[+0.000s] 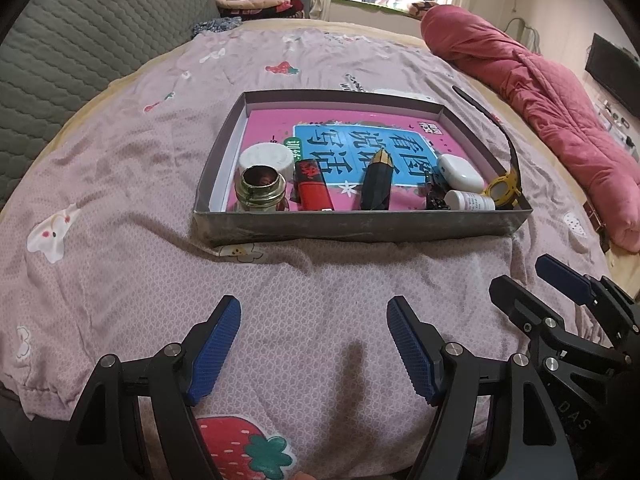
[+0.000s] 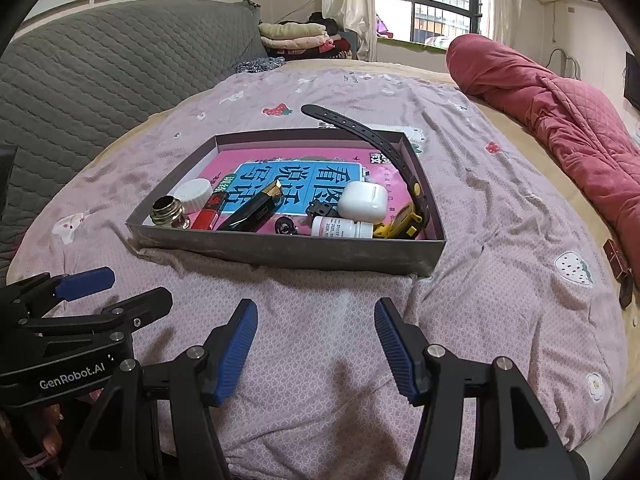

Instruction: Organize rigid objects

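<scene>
A shallow grey box lies on the bed with a pink and blue book on its floor. Along its near side sit a brass cap, a white lid, a red lighter, a black and gold pen-like object, a white earbud case, a small white bottle and a yellow watch whose strap hangs over the wall. My left gripper and right gripper are open and empty, nearer than the box.
The bed has a lilac strawberry-print sheet. A rolled red quilt lies at the right. A grey padded headboard stands at the left. Small brown items lie at the bed's right edge.
</scene>
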Demonstrator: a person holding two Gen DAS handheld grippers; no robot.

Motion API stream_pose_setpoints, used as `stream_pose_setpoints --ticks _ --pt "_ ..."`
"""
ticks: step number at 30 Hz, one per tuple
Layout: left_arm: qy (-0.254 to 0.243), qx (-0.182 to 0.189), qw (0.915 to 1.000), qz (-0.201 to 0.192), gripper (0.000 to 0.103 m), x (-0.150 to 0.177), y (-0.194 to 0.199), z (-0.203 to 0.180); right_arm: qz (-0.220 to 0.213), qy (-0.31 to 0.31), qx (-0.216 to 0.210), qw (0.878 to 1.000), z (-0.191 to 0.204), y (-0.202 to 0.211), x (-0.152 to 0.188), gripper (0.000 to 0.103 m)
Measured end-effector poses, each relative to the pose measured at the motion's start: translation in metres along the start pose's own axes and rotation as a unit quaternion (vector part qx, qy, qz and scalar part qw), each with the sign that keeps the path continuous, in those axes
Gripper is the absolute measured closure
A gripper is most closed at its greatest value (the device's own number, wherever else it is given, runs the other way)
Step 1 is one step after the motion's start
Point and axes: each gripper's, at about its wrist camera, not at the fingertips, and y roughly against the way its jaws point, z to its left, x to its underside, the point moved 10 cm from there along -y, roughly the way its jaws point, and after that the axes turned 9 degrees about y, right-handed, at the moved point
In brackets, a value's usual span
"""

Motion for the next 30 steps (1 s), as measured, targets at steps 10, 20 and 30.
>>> stream_pose_setpoints --ticks 10,20,30 --pt "0.001 -0.001 1.0 0.001 0.026 -0.0012 -0.0019 0.0022 0.0 0.0 0.002 1.0 -0.0019 0.0018 0.0003 0.043" --pt "0.001 -0.001 1.0 0.001 0.026 -0.0013 -0.0022 0.0026 0.0 0.003 0.002 1.0 -0.0019 0.0029 0.0004 0.043" --pt "0.0 -0.002 1.0 0.001 0.026 -0.0017 -0.0019 0.0034 0.002 0.004 0.002 1.0 -0.0009 0.0027 0.0005 0.043"
